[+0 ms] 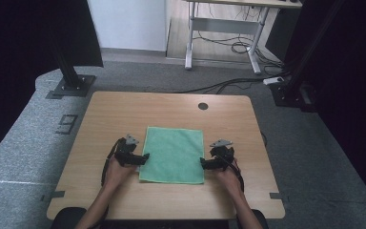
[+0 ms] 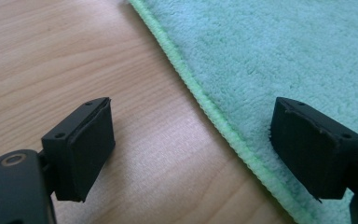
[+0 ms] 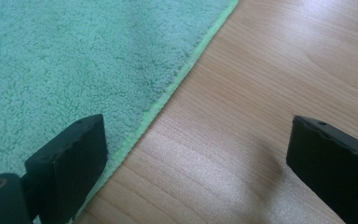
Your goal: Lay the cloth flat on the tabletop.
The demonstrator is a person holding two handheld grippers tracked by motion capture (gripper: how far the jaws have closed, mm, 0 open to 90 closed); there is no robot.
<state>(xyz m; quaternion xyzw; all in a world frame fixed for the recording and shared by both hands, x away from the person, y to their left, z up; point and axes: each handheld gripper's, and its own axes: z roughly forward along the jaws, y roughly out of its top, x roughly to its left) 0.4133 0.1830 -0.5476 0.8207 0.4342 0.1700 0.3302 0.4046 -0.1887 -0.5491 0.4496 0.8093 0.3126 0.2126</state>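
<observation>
A green cloth [image 1: 173,153] lies flat in the middle of the wooden table [image 1: 124,109]. My left gripper [image 1: 143,159] is at the cloth's left edge, near the front corner, and stands open. In the left gripper view the cloth's stitched hem [image 2: 214,114] runs between the two jaws, with nothing pinched. My right gripper [image 1: 203,163] is at the cloth's right edge and is open too. In the right gripper view the cloth [image 3: 74,60] lies under the left jaw and bare wood [image 3: 242,116] under the right.
A dark round cable hole [image 1: 203,106] sits near the table's far edge. Beyond the table are a grey carpet, a black stand foot [image 1: 71,86] at the left, a desk frame [image 1: 224,28] and loose cables on the floor.
</observation>
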